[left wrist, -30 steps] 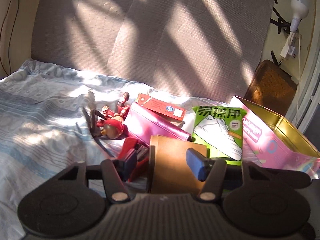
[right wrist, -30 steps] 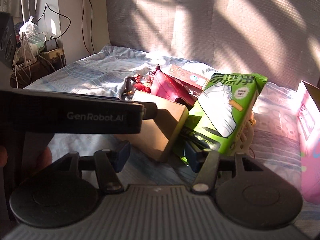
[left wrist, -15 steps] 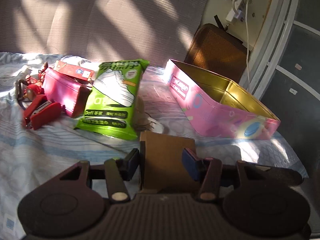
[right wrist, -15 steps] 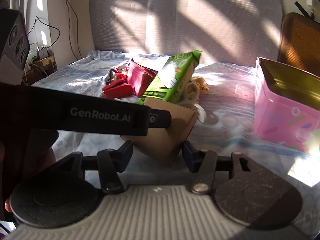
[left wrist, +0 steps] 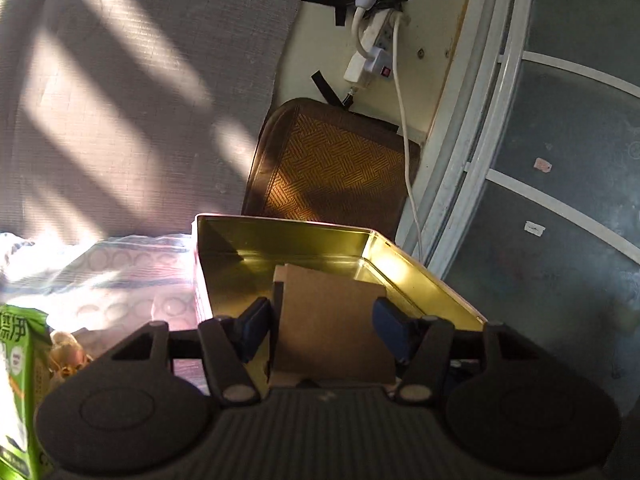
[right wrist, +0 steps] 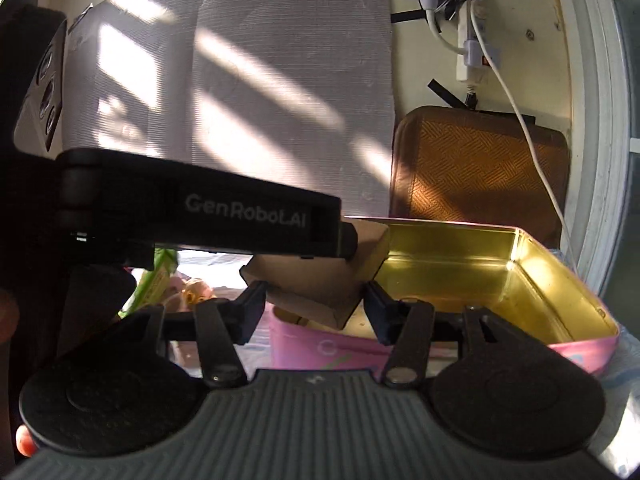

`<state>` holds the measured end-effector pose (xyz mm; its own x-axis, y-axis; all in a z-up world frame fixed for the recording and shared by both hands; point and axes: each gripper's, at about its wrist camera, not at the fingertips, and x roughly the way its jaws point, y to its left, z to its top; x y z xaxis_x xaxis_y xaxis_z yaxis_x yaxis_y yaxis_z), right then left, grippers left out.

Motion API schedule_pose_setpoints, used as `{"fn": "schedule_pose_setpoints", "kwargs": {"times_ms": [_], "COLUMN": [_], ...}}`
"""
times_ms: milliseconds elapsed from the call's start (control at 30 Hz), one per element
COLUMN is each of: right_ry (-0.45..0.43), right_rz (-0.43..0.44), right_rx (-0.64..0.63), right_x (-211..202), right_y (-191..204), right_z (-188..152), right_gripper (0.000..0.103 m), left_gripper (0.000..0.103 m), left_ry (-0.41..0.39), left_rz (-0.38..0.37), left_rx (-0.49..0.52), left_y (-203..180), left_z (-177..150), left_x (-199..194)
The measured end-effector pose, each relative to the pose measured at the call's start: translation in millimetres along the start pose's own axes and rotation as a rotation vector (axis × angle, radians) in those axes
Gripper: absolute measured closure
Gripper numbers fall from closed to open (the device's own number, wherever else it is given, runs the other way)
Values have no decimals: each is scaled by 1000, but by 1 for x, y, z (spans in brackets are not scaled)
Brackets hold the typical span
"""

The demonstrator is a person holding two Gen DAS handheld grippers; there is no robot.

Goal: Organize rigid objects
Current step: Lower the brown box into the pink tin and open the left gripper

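Both grippers travelled from the bedsheet clutter to the pink, gold-lined rectangular tin (left wrist: 424, 280) — left gripper (left wrist: 320, 326) jaws had just been opening, no longer pressing the brown cardboard box (left wrist: 332, 328) between them; right gripper (right wrist: 314, 310) stood empty, half-wide.

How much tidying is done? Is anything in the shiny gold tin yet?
Only just starting. The tin looks bare inside where it shows, so nothing is packed yet. The cardboard box is between the left tongs above the tin, and their jaws have just been opening to let it go. The right tongs are empty. The green packet waits outside on the bed.
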<state>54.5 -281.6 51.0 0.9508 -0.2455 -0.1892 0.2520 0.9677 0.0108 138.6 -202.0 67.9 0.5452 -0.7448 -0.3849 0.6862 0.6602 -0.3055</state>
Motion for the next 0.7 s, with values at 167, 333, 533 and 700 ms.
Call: {"fn": "schedule_pose_setpoints", "kwargs": {"times_ms": [167, 333, 533, 700], "right_ry": [32, 11, -22, -37], "right_rz": [-102, -114, -86, -10], "right_rx": [23, 53, 84, 74], "right_x": [20, 5, -22, -39], "right_y": [-20, -26, -13, 14], "right_z": [-18, -22, -29, -37], "right_gripper": [48, 47, 45, 40], "left_gripper": [50, 51, 48, 46], "left_ry": [144, 137, 46, 1], "left_rz": [-5, 21, 23, 67], "left_rx": [-74, -20, 27, 61], "left_y": [7, -7, -15, 2], "left_z": [-12, -17, -14, -26], "left_x": [51, 43, -6, -53]}}
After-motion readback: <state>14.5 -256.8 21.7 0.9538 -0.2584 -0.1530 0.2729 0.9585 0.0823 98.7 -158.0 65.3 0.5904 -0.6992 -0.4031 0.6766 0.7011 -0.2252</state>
